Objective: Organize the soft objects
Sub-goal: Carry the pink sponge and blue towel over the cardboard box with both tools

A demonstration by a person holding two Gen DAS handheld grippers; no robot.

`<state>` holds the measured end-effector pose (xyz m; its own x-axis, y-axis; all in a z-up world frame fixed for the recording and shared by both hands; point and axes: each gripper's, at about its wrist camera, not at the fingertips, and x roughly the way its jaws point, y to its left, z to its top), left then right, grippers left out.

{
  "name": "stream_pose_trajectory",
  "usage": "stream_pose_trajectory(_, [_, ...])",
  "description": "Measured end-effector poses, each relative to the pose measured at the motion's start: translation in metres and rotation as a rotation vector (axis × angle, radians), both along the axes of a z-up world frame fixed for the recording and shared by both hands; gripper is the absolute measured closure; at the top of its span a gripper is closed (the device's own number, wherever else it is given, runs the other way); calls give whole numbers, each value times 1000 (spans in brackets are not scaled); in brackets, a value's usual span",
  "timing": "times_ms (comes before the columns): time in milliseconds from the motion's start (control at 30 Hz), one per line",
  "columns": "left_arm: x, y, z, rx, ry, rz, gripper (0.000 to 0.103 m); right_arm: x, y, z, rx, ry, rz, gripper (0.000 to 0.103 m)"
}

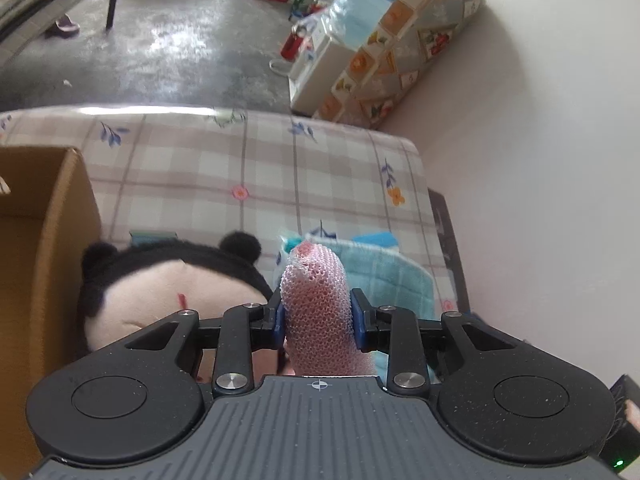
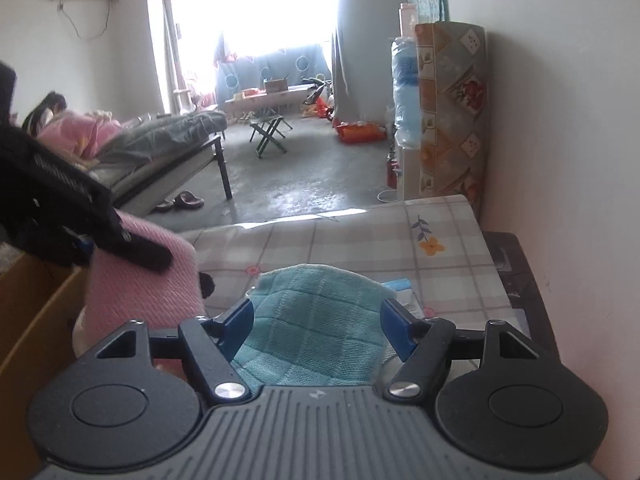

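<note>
Left gripper pinches a pink mesh cloth tight between both blue pads, cloth sticking up past the tips, above the plush doll beside the cardboard box at left. Right gripper is spread wide, holding nothing, its fingers either side of the teal towel lying on the checked tablecloth; contact unclear.

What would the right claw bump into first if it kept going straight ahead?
Probably the teal towel. The right claw is open, and the towel already lies between its blue fingers. Past it comes the checked tablecloth. How far below the claw the towel lies is hard to judge.
</note>
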<state>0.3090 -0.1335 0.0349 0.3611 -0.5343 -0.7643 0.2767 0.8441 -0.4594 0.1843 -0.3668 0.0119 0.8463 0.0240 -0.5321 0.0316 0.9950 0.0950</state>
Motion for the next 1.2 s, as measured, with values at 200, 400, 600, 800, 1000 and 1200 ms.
stream_pose_trajectory(200, [1,26,22,-18,-80,42,74,-19,21,-2,-21,-27,140,31])
stream_pose_trajectory(400, [5,33,8,48,-54,34,74,-10,65,-13,-157,7,260,43])
stream_pose_trajectory(600, [6,39,1,45,-42,25,74,2,79,-20,-195,24,285,55])
stream_pose_trajectory(800, [6,37,1,48,-42,18,73,5,47,-12,-65,30,170,87])
stream_pose_trajectory(1000, [7,36,1,46,-38,15,73,-2,48,-15,-101,64,219,86])
stream_pose_trajectory(1200, [9,37,-2,37,-25,18,72,9,65,-17,-153,66,271,85])
